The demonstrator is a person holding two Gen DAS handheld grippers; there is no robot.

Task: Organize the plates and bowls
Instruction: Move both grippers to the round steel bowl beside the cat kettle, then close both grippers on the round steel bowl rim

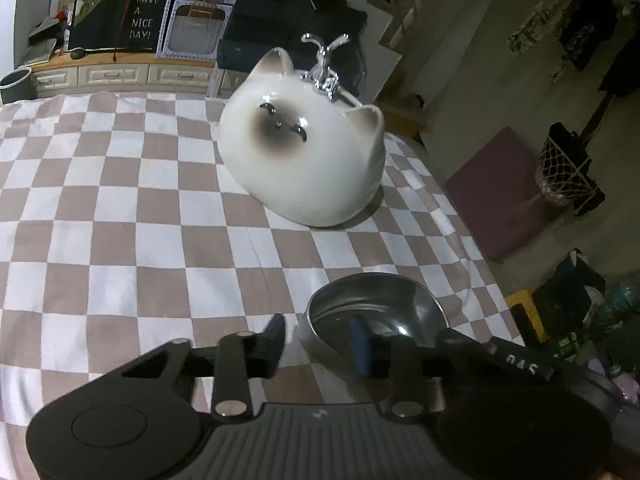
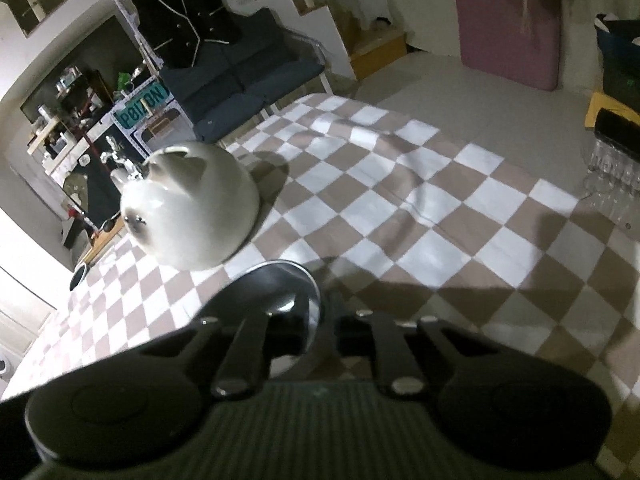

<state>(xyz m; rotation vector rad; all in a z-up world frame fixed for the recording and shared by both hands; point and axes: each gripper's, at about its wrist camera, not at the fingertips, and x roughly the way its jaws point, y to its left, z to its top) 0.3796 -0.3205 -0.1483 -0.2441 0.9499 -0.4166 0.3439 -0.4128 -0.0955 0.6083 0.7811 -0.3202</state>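
Note:
A steel bowl stands on the checkered cloth near its right edge. My left gripper straddles the bowl's near-left wall: one finger is outside it and the blue pad is inside, with gaps showing on both sides. In the right wrist view the same bowl is dark, and my right gripper is shut on its rim. Part of the right gripper shows at the bowl's right side in the left wrist view. A white cat-faced ceramic basin sits farther back.
A chrome tap rises from the basin's back. The cloth falls off at the right to the floor, where a purple mat lies. Clear glasses stand at the far right. Cabinets and a sofa are beyond.

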